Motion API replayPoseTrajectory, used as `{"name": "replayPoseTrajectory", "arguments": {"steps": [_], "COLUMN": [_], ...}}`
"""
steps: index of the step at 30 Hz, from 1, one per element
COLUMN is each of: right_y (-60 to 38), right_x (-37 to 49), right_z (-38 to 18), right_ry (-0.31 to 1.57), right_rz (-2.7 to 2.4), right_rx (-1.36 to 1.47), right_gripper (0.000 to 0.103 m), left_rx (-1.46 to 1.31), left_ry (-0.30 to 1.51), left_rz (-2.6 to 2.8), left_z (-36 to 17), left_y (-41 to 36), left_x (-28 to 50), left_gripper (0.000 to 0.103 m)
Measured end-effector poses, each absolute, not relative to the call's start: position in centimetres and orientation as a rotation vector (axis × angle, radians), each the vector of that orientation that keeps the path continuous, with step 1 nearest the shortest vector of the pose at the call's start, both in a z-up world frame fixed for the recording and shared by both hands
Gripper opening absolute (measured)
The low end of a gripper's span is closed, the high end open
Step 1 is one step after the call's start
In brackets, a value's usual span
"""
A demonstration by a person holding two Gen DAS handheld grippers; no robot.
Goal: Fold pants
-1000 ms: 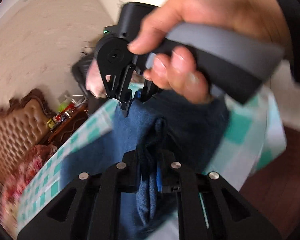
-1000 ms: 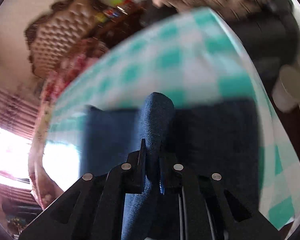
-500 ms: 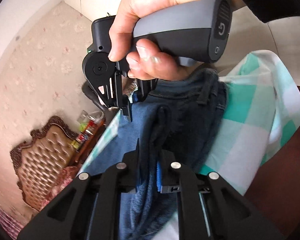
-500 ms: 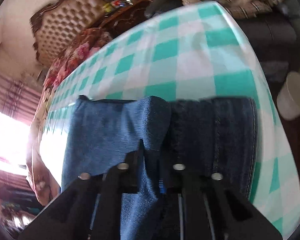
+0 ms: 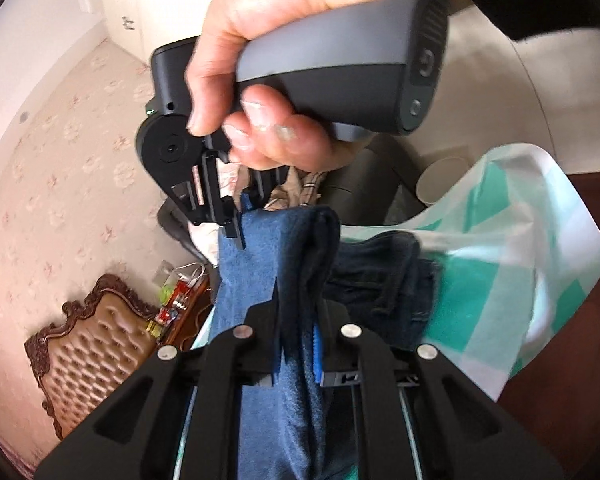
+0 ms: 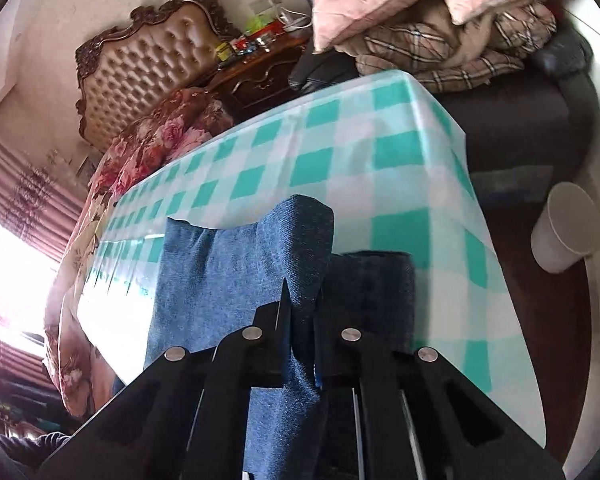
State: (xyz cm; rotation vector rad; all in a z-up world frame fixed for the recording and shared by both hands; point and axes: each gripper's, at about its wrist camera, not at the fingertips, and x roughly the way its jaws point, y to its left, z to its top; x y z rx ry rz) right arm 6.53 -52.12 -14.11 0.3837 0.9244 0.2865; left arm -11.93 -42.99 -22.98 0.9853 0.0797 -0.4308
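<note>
Blue denim pants point(image 5: 268, 268) hang lifted between both grippers above the green-and-white checked table point(image 6: 340, 160). My left gripper point(image 5: 298, 320) is shut on a bunched fold of the pants. In the left wrist view the right gripper point(image 5: 236, 224), held by a hand, pinches the pants' far edge. In the right wrist view my right gripper point(image 6: 302, 316) is shut on a raised fold of the pants point(image 6: 228, 276), whose darker part lies on the tablecloth to the right.
A tufted brown headboard point(image 6: 140, 68) and floral bedding point(image 6: 152, 140) stand beyond the table. Pink pillows and plaid blankets point(image 6: 440, 32) lie on a dark sofa. A white bin point(image 6: 564, 232) stands on the floor to the right. A cluttered nightstand point(image 6: 260, 64) is behind.
Both grippers have lifted the pants higher and drawn them back toward the table's near edge. The pants cover less of the tablecloth than before. Both grips have held.
</note>
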Motion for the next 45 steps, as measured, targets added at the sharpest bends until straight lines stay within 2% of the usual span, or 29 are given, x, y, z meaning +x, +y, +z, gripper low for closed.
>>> {"name": "replayPoseTrajectory", "arguments": {"steps": [5,6,8,9,10,12,17,19,22,26,28,31,34,38,41,45], "right_y": [-53.4,-53.8,-54.4,-54.7,-54.8,-55.6,-52.9,-50.4,-47.1,-45.0,-45.0,-45.1,-45.3,-45.2,-45.1,-45.1], "right_x": [7.0,7.0,6.6,6.2,6.1,4.7,-1.4,-2.8,-3.5,-2.8,-2.6,-2.6,-2.3,-2.2,-2.3,-2.2], "right_z": [-17.5,-18.0,-18.4,-18.2,-18.0,-16.6,-12.1,-11.9,-13.7,-18.0,-19.8,-20.3,-20.4,-20.4,-20.6,-20.5], "right_ry": [0.961,0.957,0.934,0.914,0.897,0.827,0.674,0.661,0.682,0.77,0.802,0.807,0.828,0.831,0.828,0.832], "right_rz": [0.272,0.261,0.214,0.186,0.168,0.094,-0.131,-0.16,-0.218,-0.268,-0.284,-0.294,-0.302,-0.303,-0.3,-0.305], "right_rx": [0.408,0.418,0.42,0.415,0.411,0.407,0.253,0.223,0.212,0.217,0.226,0.216,0.219,0.21,0.201,0.197], "right_gripper": [0.009,0.012,0.026,0.037,0.04,0.04,0.04,0.04,0.04,0.04,0.04,0.04,0.04,0.04,0.04,0.04], "left_rx": [1.038,1.044,1.042,1.032,0.998,0.898,0.504,0.293,0.182,0.124,0.167,0.238,0.284,0.214,0.184,0.218], "left_ry": [0.124,0.131,0.135,0.129,0.125,0.138,0.316,0.395,0.461,0.691,0.732,0.796,0.8,0.852,0.806,0.821], "left_rz": [-0.456,-0.462,-0.476,-0.48,-0.511,-0.601,-0.693,-0.66,-0.652,-0.882,-0.915,-0.858,-0.859,-0.858,-0.857,-0.84], "left_z": [-25.2,-25.6,-26.0,-25.6,-24.9,-23.3,-16.6,-13.9,-12.0,-13.4,-14.7,-18.8,-20.0,-19.7,-18.5,-19.8], "left_y": [-44.4,-44.5,-44.5,-44.1,-43.3,-41.2,-32.7,-29.6,-29.5,-35.1,-37.7,-41.3,-42.3,-42.1,-41.2,-41.4], "left_x": [-11.7,-11.4,-11.0,-11.2,-11.6,-12.3,-10.8,-6.0,1.5,9.2,10.0,11.9,12.7,13.6,13.0,13.3], "left_gripper": [0.012,0.016,0.024,0.032,0.049,0.072,0.069,0.056,0.043,0.043,0.043,0.034,0.034,0.034,0.033,0.036]}}
